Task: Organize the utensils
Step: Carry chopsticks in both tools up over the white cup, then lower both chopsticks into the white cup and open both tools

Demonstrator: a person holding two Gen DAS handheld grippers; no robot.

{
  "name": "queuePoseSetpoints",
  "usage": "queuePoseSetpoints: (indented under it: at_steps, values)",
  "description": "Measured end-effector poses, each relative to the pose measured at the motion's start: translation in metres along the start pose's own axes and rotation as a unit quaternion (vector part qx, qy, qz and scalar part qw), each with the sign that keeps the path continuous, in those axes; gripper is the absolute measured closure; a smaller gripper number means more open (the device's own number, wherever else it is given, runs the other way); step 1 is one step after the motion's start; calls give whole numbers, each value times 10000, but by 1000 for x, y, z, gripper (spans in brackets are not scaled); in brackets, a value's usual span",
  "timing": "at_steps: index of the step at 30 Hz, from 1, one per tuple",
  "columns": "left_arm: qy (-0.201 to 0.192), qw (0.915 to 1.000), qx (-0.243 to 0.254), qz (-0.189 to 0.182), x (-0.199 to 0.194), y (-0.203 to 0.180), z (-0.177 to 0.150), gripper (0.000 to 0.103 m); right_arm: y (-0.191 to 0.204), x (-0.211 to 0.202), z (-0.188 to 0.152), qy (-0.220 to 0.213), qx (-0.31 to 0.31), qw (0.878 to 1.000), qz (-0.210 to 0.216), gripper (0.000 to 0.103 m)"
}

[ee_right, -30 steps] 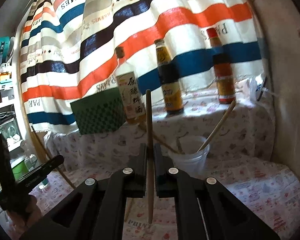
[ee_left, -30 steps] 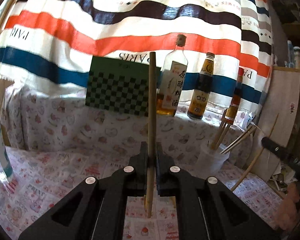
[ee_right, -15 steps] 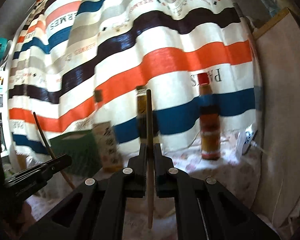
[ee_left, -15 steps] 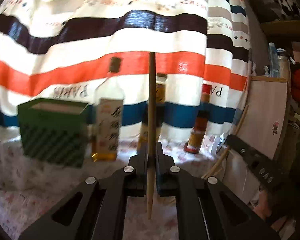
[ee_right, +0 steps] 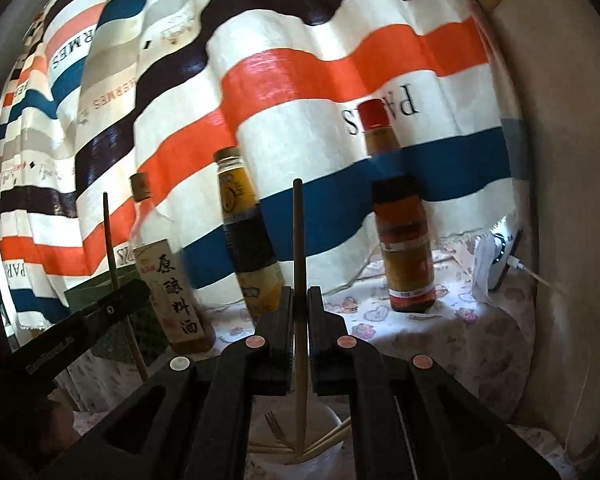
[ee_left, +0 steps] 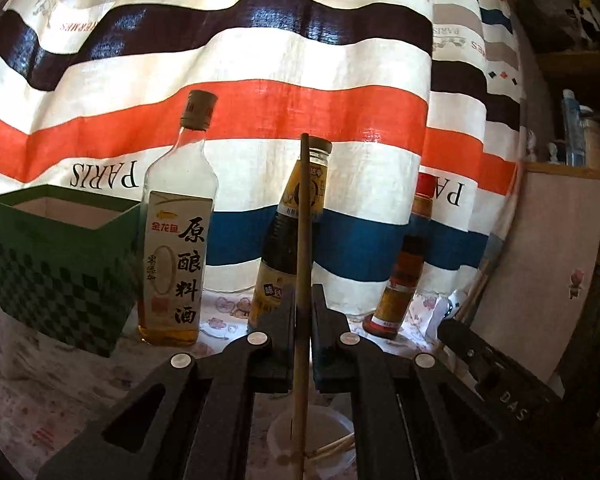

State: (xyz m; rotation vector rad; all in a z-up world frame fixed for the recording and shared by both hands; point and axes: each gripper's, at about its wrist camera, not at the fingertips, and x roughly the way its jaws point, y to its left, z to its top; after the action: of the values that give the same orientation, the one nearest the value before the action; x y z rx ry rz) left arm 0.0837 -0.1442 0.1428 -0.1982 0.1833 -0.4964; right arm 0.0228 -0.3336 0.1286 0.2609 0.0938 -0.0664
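Observation:
My left gripper (ee_left: 302, 316) is shut on a wooden chopstick (ee_left: 304, 240) held upright, its lower tip hanging over a white cup (ee_left: 324, 436) that holds several chopsticks. My right gripper (ee_right: 300, 312) is shut on another upright chopstick (ee_right: 299, 248), its lower tip inside the mouth of the white cup (ee_right: 320, 416), which also holds a fork (ee_right: 274, 432). The left gripper also shows at the left of the right wrist view (ee_right: 112, 304) with its chopstick (ee_right: 110, 236). The right gripper's body shows at the right of the left wrist view (ee_left: 488, 356).
A clear cooking-wine bottle (ee_left: 176, 232), a dark sauce bottle (ee_left: 288, 240) and a red-capped bottle (ee_left: 404, 276) stand on a raised shelf behind the cup. A green checkered box (ee_left: 60, 264) stands at the left. A striped curtain (ee_left: 260, 60) hangs behind; a board (ee_left: 548, 264) leans at right.
Both grippers have moved closer to the bottles and over the white cup, which now sits right below the fingers. Each still holds its chopstick upright.

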Motion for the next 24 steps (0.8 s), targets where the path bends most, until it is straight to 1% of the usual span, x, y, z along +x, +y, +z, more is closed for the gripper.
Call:
queuePoseSetpoints:
  at_steps: [4,8,10,13,15,17,19,22,24]
  values:
    - [-116,9999,7,-77,-10,-3,12,97,-10,-3,5,-2,187,9998,85,96]
    - [-429,9989,207,-45,-33,-13,30,98,-12,-10,11,-110,225,9996,138,96]
    - [-581,9981,227,15,-40,-15,40,97,-12,-12,12,-137,234,9995,166,96]
    - [-655,9975,243,66,-39,-17,51,97,-11,-11,11,-138,215,9995,167,96]
    - [-705,9968,300,206,-31,-19,54,98,-11,-9,9,-104,226,9995,173,96]
    - [-657,9970,306,285,-19,-19,55,98,-12,-6,7,-50,217,9996,158,96]
    - [-529,9977,273,316,-6,-19,53,98,-13,-3,6,-13,213,9997,145,96]
    - [-381,9981,295,396,13,-19,44,98,-13,0,5,52,219,9996,165,96]
    - [-190,9983,307,468,26,-19,37,98,-13,2,3,108,200,9996,191,96]
